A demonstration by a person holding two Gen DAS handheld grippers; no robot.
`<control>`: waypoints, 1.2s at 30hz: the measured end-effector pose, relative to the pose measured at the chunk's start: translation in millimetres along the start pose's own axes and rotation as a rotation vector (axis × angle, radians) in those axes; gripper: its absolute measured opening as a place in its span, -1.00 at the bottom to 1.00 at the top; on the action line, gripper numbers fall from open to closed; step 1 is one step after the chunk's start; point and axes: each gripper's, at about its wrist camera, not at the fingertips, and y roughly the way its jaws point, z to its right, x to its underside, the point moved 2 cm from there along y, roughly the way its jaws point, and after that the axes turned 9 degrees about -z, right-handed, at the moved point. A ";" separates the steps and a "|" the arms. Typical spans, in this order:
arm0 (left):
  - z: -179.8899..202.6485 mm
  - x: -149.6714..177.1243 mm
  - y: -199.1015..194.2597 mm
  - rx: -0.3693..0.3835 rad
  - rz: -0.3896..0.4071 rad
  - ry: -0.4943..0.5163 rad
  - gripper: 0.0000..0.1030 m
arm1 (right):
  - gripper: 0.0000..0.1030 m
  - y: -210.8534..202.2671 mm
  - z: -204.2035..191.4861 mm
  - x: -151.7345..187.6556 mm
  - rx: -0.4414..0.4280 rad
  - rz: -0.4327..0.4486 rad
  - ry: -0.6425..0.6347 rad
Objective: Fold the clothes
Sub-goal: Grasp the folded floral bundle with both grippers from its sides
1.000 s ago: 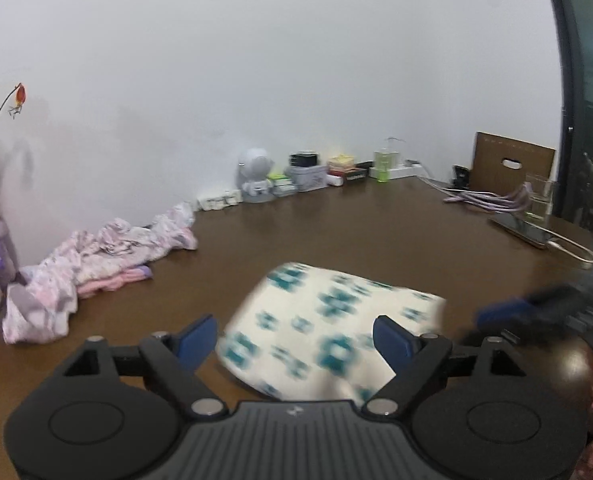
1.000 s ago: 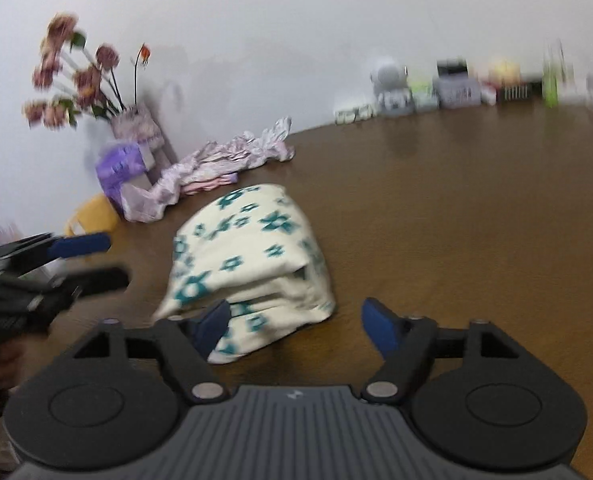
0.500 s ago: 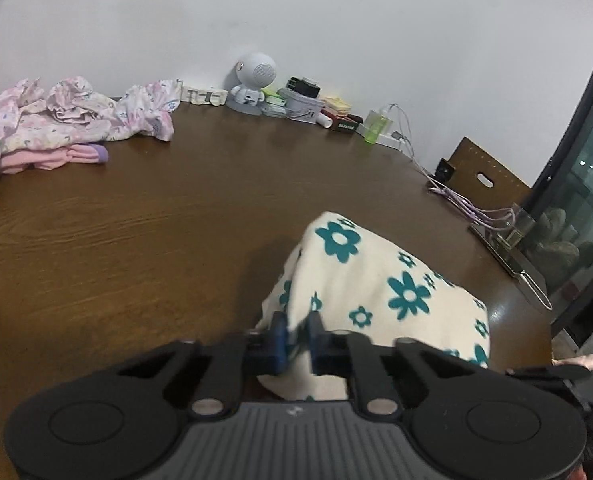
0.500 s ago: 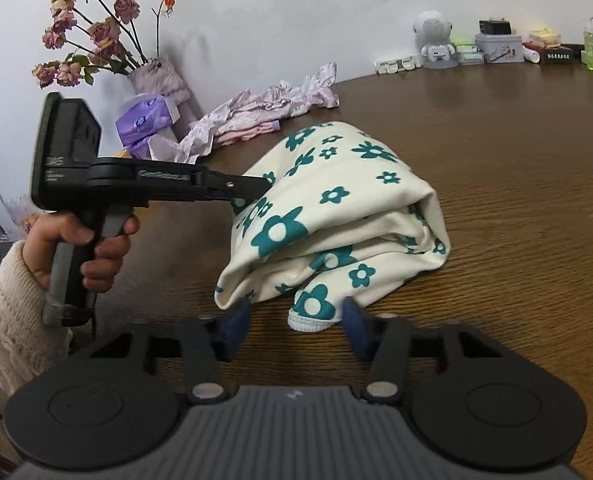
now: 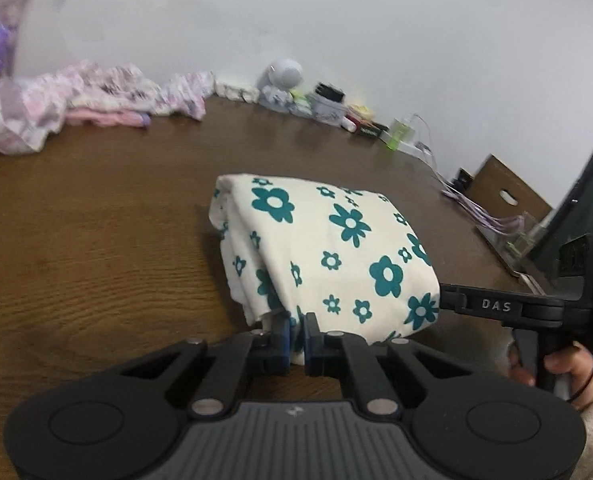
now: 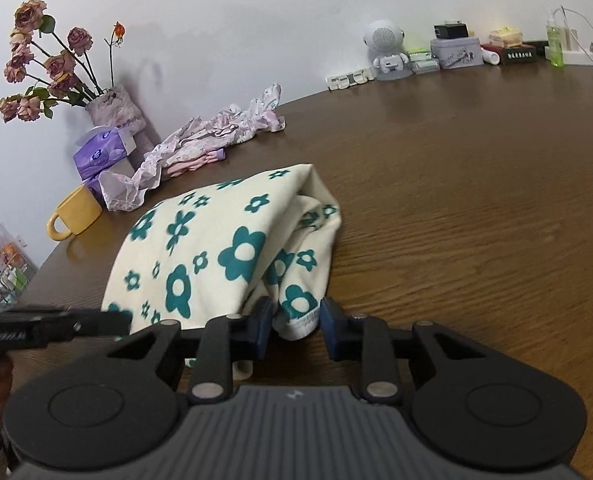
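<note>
A cream garment with teal flowers lies bunched and partly folded on the brown wooden table. My left gripper is shut on the garment's near lower edge, with fabric pinched between its blue pads. In the right wrist view the same garment fills the middle. My right gripper has its jaws closing on a hemmed corner, which fills the gap between the pads. Each gripper shows in the other's view at the garment's side. A hand holds the right one.
A crumpled pile of pink clothes lies at the back left, beside a yellow mug, a purple tissue box and a vase of dried roses. A white robot figurine, tins and a green bottle line the wall. Cables lie far right.
Both grippers came down to the garment's near edge. The left one went from wide open to shut on the fabric. The right one's jaws narrowed around the hemmed corner.
</note>
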 end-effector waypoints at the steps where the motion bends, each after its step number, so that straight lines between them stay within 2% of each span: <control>1: 3.3 1.5 -1.6 -0.017 0.016 -0.003 -0.90 | -0.47 -0.8 1.5 -0.7 0.001 0.004 -0.003; 3: 3.1 0.9 -9.6 -0.036 0.061 -0.021 -0.73 | -0.42 -5.9 4.7 -0.5 0.008 0.018 0.002; 4: 2.9 0.5 -13.5 -0.045 0.083 -0.030 -0.55 | -0.37 -10.5 6.7 0.3 0.011 0.029 0.006; 5: 2.8 0.2 -17.5 -0.055 0.106 -0.039 -0.26 | -0.25 -15.0 8.6 1.1 0.017 0.039 0.008; 6: 2.3 -0.4 -21.7 -0.068 0.128 -0.046 -0.09 | -0.08 -20.2 10.5 2.3 0.029 0.054 0.012; 7: 0.8 -2.1 -25.8 -0.091 0.149 -0.048 0.22 | 0.01 -25.4 12.3 3.8 0.039 0.069 0.018; 8: -0.1 -4.9 -28.0 -0.120 0.159 -0.045 0.44 | 0.21 -29.4 13.4 4.9 0.040 0.080 0.023; 9: -0.9 -7.6 -30.0 -0.147 0.167 -0.042 0.50 | 0.45 -33.0 13.9 6.1 0.034 0.088 0.026; 13: -0.9 -15.3 -33.2 -0.206 0.175 -0.037 0.78 | 0.82 -38.6 5.9 6.7 0.000 0.104 0.009; 14: -0.7 -15.4 -33.6 -0.211 0.177 -0.040 0.78 | 1.00 -38.8 2.7 6.0 -0.008 0.105 0.000; 23: -6.2 -15.0 -26.9 -0.224 0.170 -0.087 0.81 | 0.99 -35.9 -17.2 0.7 -0.019 0.121 -0.037; 29: -6.2 -19.2 -20.9 -0.229 0.154 -0.063 0.82 | 1.00 -29.5 -17.3 -4.2 -0.049 0.103 -0.019; 33: -5.5 -26.5 -13.8 -0.256 0.128 -0.035 0.82 | 0.99 -25.4 -21.2 -10.1 -0.029 0.092 -0.070; 36: -8.0 -36.6 -7.0 -0.254 0.101 -0.031 0.82 | 0.99 -19.0 -20.4 -18.0 -0.050 0.060 -0.077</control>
